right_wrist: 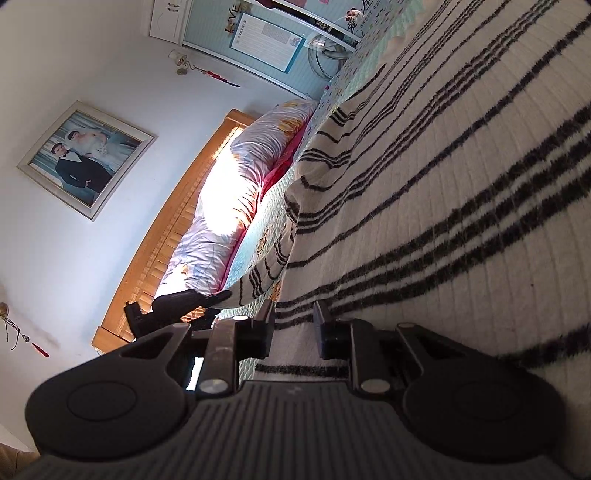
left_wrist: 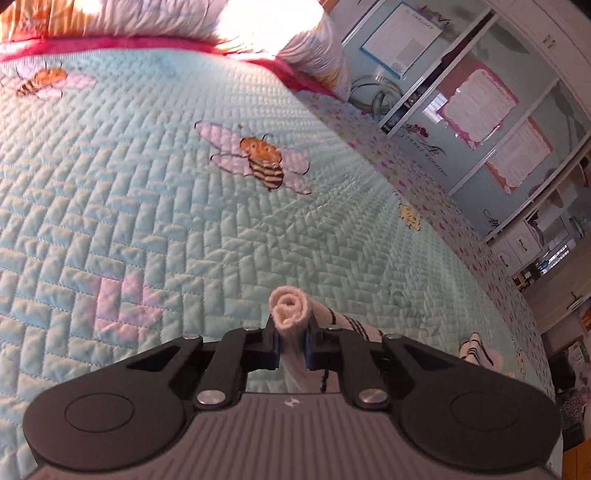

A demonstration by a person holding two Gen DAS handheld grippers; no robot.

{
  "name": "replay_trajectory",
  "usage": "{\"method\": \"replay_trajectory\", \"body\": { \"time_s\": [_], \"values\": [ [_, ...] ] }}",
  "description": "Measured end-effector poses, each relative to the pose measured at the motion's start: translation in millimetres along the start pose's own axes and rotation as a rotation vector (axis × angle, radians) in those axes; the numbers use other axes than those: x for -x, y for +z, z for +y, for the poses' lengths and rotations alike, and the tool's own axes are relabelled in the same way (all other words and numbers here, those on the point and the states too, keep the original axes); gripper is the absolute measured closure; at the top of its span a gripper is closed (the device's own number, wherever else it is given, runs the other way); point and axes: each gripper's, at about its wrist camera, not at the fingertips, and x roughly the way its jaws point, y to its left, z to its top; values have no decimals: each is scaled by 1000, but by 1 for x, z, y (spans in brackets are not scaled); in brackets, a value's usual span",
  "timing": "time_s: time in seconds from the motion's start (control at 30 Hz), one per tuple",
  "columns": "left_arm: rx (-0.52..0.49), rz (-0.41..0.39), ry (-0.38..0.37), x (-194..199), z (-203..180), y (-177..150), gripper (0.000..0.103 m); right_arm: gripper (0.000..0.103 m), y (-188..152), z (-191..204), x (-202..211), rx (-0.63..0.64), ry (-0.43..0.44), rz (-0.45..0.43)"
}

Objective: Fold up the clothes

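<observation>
Striped sweater, cream knit with thin dark stripes, spread on teal quilted bedspread; bee appliqués stitched on the quilt; pink-trimmed floral duvet bunched along the head end, sun glare blowing out part of it.

Left gripper: jaws nearly together, blue pads pinching a bunched, rolled-up cream edge of the sweater; the roll pokes up past the fingertips; more striped fabric trails off to the right behind the right finger and lies on the bedspread, another striped bit showing further right near the bed edge.

Right gripper: view rolled sideways, sweater filling the right half of the frame; jaws partly apart, striped fabric lying in the gap and passing under the fingers; cannot tell whether the pads actually press on the cloth or just sit over it; left finger over the bedspread edge, right finger over the knit.

Right wrist view also shows a dark gripper just beyond the fingers, against the duvet; wooden headboard behind it; framed wedding photo on the white wall; wardrobe with posters beyond the bed's far side.
</observation>
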Motion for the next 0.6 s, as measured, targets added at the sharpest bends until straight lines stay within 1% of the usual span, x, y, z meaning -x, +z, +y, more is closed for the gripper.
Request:
{"method": "replay_trajectory", "body": {
  "time_s": [0.03,0.07,0.1,0.13,0.17,0.2,0.23,0.27,0.37,0.4,0.43,0.47,0.53,0.57,0.6],
  "values": [
    [-33,-53,11,16,-7,-6,92,80,0,1,0,2,-3,1],
    [-63,-104,34,32,-13,-12,92,80,0,4,-2,13,-24,6],
    [-79,-148,100,44,-17,-20,92,80,0,7,-4,25,-47,12],
    [-84,-185,168,55,-19,-28,92,80,1,17,-9,59,-107,39],
    [-41,-187,233,60,-16,-36,92,80,2,27,-16,96,-170,69],
    [23,-174,278,62,-9,-43,92,79,4,43,-24,153,-242,104],
    [85,-168,308,65,-1,-52,92,74,7,58,-32,203,-285,129],
    [126,-170,332,67,3,-61,92,71,14,71,-37,225,-272,131],
    [170,-195,365,74,1,-86,92,69,38,106,-55,290,-219,137],
    [165,-197,360,72,-1,-91,92,69,47,115,-63,335,-236,145],
    [160,-195,352,68,-3,-94,92,69,55,122,-74,376,-274,162],
    [161,-195,346,65,-1,-95,92,69,63,126,-87,398,-308,197],
    [169,-195,335,61,3,-96,92,69,74,131,-110,424,-333,261],
    [206,-194,334,61,9,-95,92,69,78,135,-122,443,-343,291],
    [242,-194,332,62,16,-94,91,69,79,139,-134,473,-347,300]
  ]
}}
